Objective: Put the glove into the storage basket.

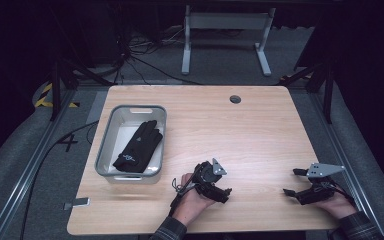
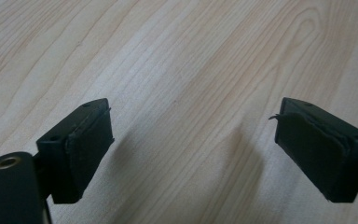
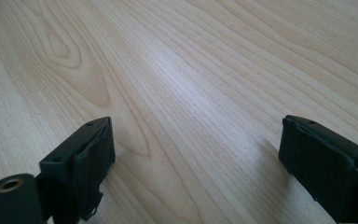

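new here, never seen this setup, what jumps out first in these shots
A black glove lies in a grey bin at the table's left side, the one dark thing against pale wood. Near the front edge, the left gripper and right gripper sit in the person's hands, both open with nothing between the jaws.

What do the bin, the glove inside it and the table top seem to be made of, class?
Bin: grey, smooth, probably plastic, given its moulded rim and handle slot. Glove: black, limp and matte, likely fabric. Table top: pale wood grain, possibly laminate.
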`<state>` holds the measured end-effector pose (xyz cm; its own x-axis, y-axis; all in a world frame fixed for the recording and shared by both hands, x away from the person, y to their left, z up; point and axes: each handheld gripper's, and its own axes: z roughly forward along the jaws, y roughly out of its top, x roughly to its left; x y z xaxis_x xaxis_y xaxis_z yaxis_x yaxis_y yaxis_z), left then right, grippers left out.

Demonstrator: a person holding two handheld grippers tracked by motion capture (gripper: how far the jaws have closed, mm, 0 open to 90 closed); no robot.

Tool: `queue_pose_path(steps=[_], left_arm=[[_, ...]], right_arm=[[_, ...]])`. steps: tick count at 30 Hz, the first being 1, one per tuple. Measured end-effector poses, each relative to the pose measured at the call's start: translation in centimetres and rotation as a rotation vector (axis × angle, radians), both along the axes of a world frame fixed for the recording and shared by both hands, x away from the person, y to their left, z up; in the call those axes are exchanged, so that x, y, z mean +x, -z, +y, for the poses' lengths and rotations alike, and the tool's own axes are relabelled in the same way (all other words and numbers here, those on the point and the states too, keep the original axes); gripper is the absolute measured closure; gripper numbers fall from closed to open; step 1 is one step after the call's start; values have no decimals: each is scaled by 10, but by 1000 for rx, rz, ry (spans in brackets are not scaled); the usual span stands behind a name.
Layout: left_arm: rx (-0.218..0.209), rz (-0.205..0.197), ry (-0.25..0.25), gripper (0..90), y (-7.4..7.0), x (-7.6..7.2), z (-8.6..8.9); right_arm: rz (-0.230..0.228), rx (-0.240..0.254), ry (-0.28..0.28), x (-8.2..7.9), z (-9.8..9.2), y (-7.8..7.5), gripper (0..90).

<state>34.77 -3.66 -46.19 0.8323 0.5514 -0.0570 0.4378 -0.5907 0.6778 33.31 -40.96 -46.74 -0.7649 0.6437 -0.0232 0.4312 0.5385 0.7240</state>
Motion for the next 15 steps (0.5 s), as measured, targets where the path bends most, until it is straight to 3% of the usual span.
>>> queue_pose_path(steps=[7,15], left_arm=[[40,-22,9,86,7,-2,-5],[6,-47,25,24,13,-1,-2]], right_arm=[[0,0,0,0,0,0,109],[0,0,0,0,0,0,109]])
